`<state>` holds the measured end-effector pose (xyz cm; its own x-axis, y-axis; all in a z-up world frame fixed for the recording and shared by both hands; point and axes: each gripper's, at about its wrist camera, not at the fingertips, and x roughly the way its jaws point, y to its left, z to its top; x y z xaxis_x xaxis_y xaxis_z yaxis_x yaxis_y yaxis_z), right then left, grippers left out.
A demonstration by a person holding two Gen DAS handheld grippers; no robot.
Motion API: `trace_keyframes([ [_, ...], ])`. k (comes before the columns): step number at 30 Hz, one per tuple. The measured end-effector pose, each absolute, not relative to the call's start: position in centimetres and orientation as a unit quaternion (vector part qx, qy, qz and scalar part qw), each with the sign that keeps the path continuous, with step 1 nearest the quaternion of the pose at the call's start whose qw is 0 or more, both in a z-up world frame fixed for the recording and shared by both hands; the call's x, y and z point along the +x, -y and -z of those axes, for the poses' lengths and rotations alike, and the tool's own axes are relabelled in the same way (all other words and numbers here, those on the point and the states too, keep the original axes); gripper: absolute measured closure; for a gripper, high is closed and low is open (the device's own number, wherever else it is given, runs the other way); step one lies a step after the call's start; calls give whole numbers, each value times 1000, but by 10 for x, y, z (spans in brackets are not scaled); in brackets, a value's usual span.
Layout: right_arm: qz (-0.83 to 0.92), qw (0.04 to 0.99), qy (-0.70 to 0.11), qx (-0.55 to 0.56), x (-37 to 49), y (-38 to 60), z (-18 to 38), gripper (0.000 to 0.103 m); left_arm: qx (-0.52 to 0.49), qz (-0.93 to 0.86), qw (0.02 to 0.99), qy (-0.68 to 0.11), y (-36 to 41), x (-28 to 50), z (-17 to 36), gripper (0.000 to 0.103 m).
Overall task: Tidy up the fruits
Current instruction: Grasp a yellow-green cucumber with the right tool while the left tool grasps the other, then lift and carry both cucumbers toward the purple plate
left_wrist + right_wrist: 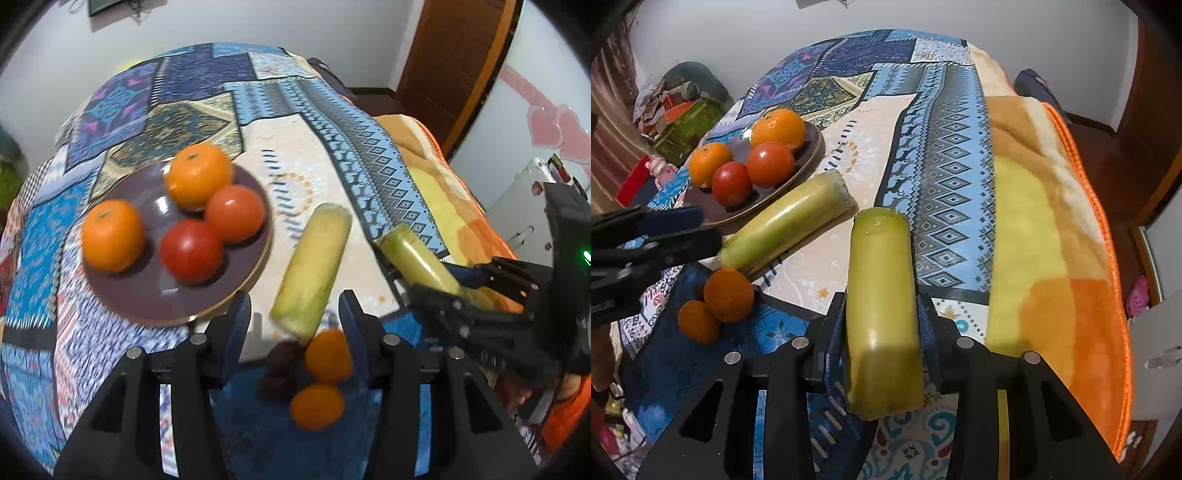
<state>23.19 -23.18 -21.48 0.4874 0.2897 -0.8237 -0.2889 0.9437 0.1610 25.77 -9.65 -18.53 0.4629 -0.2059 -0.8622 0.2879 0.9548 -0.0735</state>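
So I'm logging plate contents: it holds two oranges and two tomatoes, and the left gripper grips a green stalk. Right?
Not quite. The right gripper, not the left, grips the green stalk, as the right wrist view shows. The left gripper is open. The plate does hold two oranges and two tomatoes.

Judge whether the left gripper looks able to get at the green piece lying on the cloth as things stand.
Probably yes. The left gripper is open and empty, and the green piece on the cloth lies just ahead of its fingertips with nothing between. The plate sits off to one side.
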Motion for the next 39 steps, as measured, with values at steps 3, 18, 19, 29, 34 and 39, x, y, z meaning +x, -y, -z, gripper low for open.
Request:
trace_keyframes([
  [3, -176, 864, -471, 8, 231, 233, 210, 68, 61, 152, 850, -501, 113, 271, 192, 54],
  [18, -211, 854, -475, 34, 242, 228, 225, 67, 68, 153, 825, -539, 128, 310, 236, 55],
  [19, -211, 855, -473, 31, 242, 227, 225, 67, 68, 153, 826, -538, 129, 311, 236, 55],
  [29, -201, 863, -462, 33, 241, 229, 219, 68, 67, 150, 836, -524, 135, 315, 229, 65],
  [34, -194, 874, -443, 40, 240, 238, 201, 68, 66, 145, 848, -506, 132, 307, 208, 65],
  [39, -190, 886, -420, 42, 238, 240, 180, 68, 57, 141, 861, -485, 119, 298, 183, 65],
])
